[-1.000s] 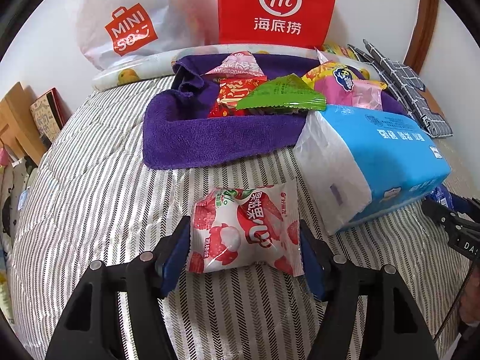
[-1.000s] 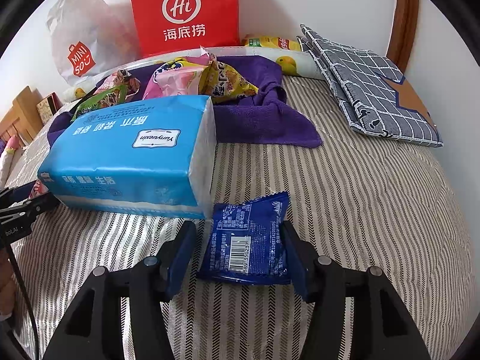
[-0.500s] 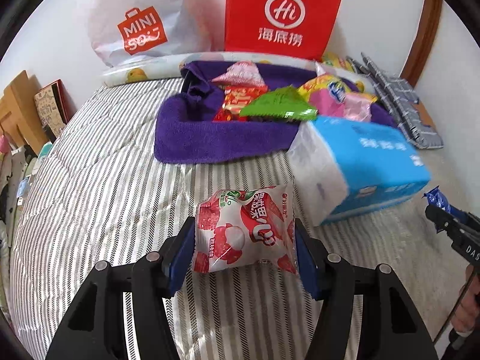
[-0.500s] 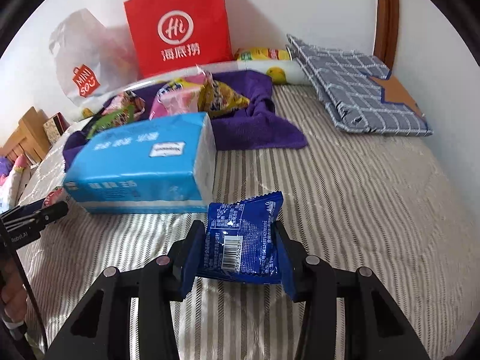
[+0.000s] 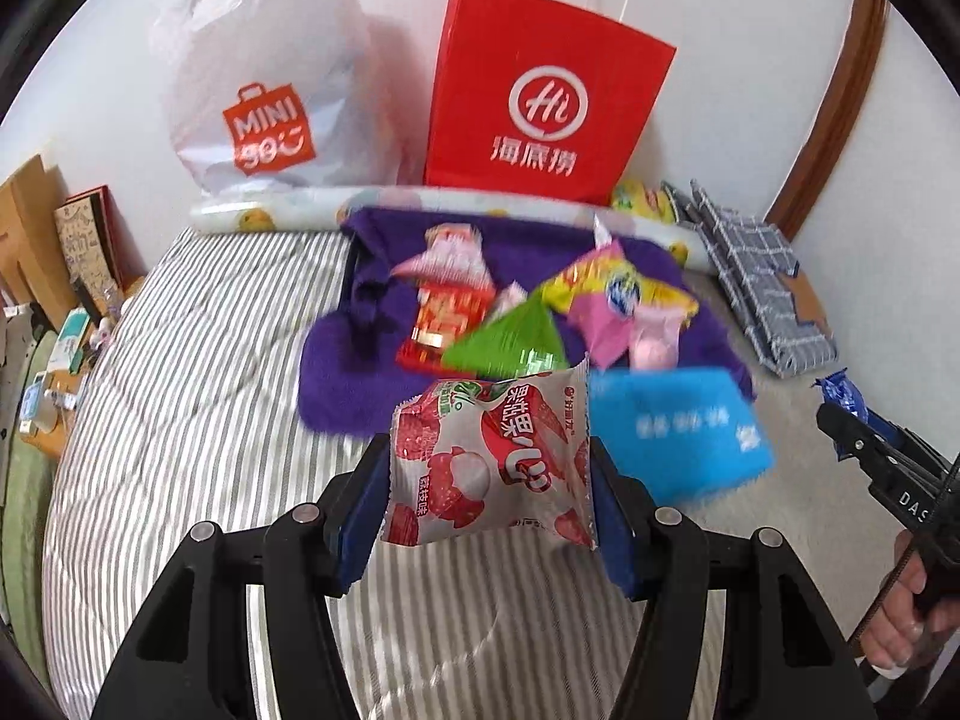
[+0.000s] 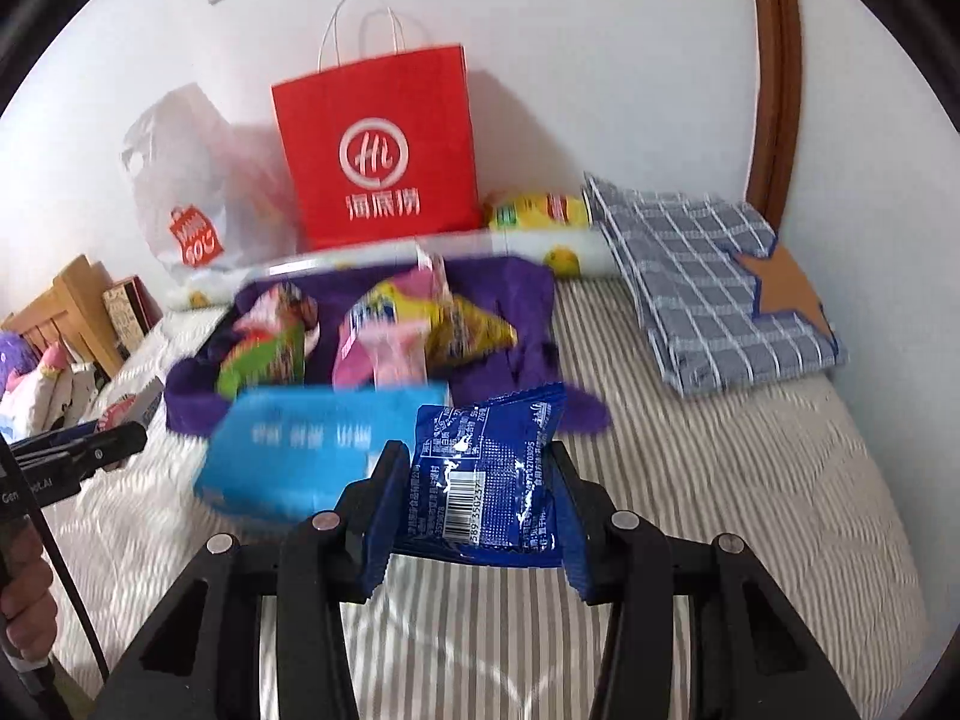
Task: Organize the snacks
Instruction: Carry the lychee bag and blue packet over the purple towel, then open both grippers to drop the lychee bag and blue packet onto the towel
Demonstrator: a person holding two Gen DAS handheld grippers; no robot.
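Observation:
My left gripper (image 5: pixel 489 468) is shut on a red and white lychee snack packet (image 5: pixel 489 459), held clear above the striped bed. My right gripper (image 6: pixel 480 483) is shut on a dark blue snack packet (image 6: pixel 489 471) with a barcode, also lifted off the bed. Behind both lies a purple towel (image 5: pixel 336 372) carrying several bright snack packets (image 5: pixel 510 342). A red paper bag (image 5: pixel 540 96) and a white plastic bag (image 5: pixel 264 90) stand against the wall at the back. The right gripper with its blue packet shows at the right edge of the left wrist view.
A blue tissue pack (image 5: pixel 678 426) lies just in front of the towel. A folded grey checked cloth (image 6: pixel 714 288) rests at the right of the bed. A long printed roll (image 5: pixel 270 216) lies along the wall. Boxes and clutter (image 5: pixel 54 252) sit beside the bed on the left.
Both grippers closed a little onto their packets and rose, lifting them off the bed. The bags at the wall now show in full.

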